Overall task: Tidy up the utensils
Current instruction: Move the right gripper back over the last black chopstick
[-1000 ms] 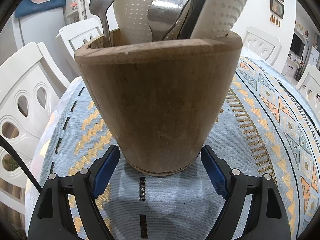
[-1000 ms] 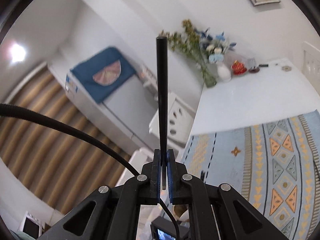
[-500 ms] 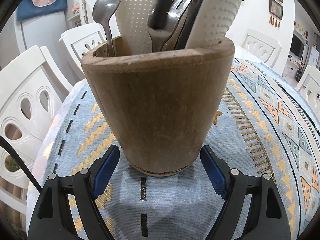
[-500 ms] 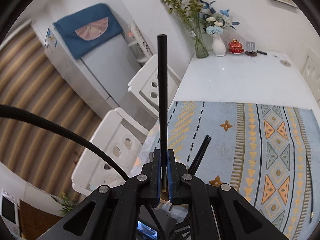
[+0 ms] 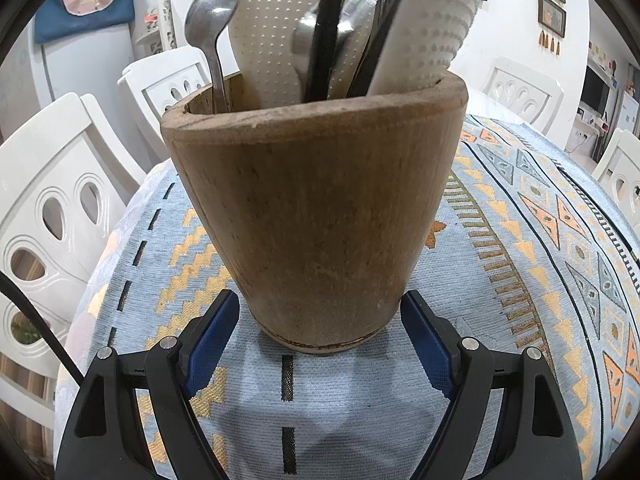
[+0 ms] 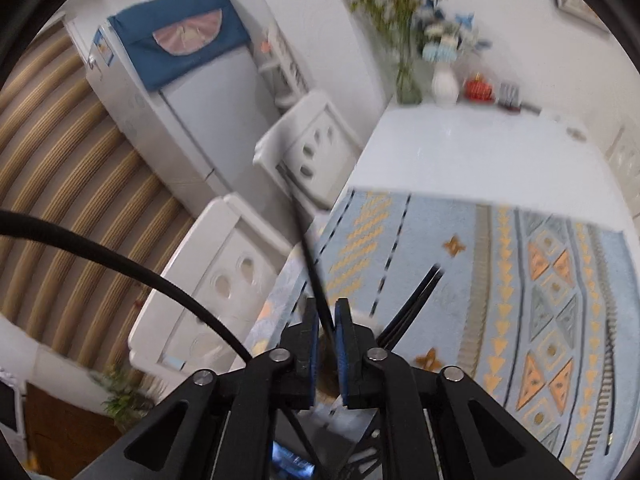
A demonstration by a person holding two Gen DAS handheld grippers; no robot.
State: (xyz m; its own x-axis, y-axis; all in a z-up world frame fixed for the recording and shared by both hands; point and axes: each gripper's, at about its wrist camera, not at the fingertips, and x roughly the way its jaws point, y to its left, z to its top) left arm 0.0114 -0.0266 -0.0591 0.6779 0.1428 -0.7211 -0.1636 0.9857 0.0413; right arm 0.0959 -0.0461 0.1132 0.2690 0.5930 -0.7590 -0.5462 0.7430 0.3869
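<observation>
On the table: a wooden utensil holder [image 5: 316,216] stands upright on a pale blue patterned tablecloth [image 5: 520,264], close in front of the left wrist camera.
Left gripper: the left gripper [image 5: 320,320] sits low at the holder's base, jaws apart, one blue pad [image 5: 208,340] on the holder's left and the other on its right; the fingertips look to touch the wood or stand just beside it, and which cannot be told.
In the holder: a metal spoon [image 5: 212,28] stands at the left with its bowl up; beside it a white dotted utensil [image 5: 272,40], then metal forks [image 5: 352,4], and at the right a second white dotted utensil [image 5: 424,28] with a dark edge.
Black chopstick: a black chopstick [image 5: 326,28] rises out of the holder's middle, crossing in front of the forks and running off the top of the left view.
Right gripper: the right gripper [image 6: 327,320] points down over the table's near left edge, its jaws opening; the same thin black chopstick [image 6: 308,256] stands between the blue pads [image 6: 344,344], leaning to the far left, with small gaps showing on either side of it. The view is blurred.
Farther on the cloth: a pair of black chopsticks [image 6: 416,300] lies just right of the right gripper, pointing far and to the right.
Around the table: white chairs [image 5: 52,184] stand at the left edge; a vase of flowers [image 6: 444,76] stands on the bare white tabletop at the far end.
</observation>
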